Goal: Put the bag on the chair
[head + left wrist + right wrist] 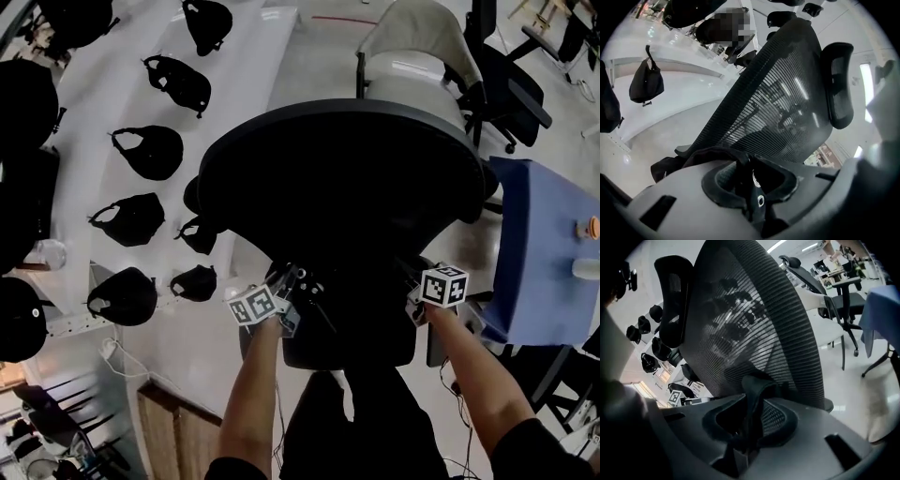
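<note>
left gripper (751, 187) and right gripper (749, 427) each pinch the bag (670, 165) fabric, held just before the chair (778, 93) mesh back; uneven release could slide it off the seat.

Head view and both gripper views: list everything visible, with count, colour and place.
mesh office chair: one, black, centre
bag: one, black, in front of the backrest, between both grippers
other bags: at least seven, black, on the white surface
white surface: one, left
padded chair: one, pale, top centre
second office chair: one, black, top right
cloth-covered table: one, blue, right edge
left gripper: one, grey, shut on the bag's strap
right gripper: one, grey, shut on the bag's fabric
forearms: two, bare, bottom
</note>
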A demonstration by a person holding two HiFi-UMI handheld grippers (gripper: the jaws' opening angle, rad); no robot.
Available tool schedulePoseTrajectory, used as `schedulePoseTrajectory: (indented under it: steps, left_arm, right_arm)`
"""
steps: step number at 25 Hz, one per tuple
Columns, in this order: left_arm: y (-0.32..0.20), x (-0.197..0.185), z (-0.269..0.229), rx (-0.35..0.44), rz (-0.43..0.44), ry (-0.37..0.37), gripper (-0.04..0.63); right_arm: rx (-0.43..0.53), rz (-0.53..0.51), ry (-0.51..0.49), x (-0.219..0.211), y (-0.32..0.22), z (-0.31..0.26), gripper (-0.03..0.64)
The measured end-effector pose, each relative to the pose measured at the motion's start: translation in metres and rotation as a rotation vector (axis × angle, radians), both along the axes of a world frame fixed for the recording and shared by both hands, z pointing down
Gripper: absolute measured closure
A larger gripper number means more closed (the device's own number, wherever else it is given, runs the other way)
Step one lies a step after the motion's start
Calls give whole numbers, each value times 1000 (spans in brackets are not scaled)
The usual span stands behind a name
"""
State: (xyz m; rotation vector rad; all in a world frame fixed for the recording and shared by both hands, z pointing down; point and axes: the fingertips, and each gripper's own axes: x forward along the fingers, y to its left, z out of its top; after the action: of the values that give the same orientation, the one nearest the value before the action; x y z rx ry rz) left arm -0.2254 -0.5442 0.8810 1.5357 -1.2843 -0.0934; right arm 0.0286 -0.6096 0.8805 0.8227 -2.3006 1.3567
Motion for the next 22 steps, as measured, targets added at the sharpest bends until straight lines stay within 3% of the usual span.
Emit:
schedulePoseTrajectory:
  steps: [4,5,8,10,16,22]
  left_arm:
    - [4,-12,4,-19,47,-17,501]
    - [7,-14,3,-18,58,-10,446]
    - [13,-14,-5,4,84,33,400]
    - [17,-11,-8,12,101,42,376]
    - [33,-21,-9,-15,95,0,327]
    - [55,-34,-19,0,56,-32,319]
  right_arm:
    - [-18,-49,17,-17,5,8,507]
    - [-23,-62,8,-22,8,8,489]
    - [-27,-104,-7,-29,15,4,412]
    - [-15,-116,6,-29,17,1,394]
    - [-3,-89,54,-16,22,1,334]
    - [20,-16,72,4,24,-7,319]
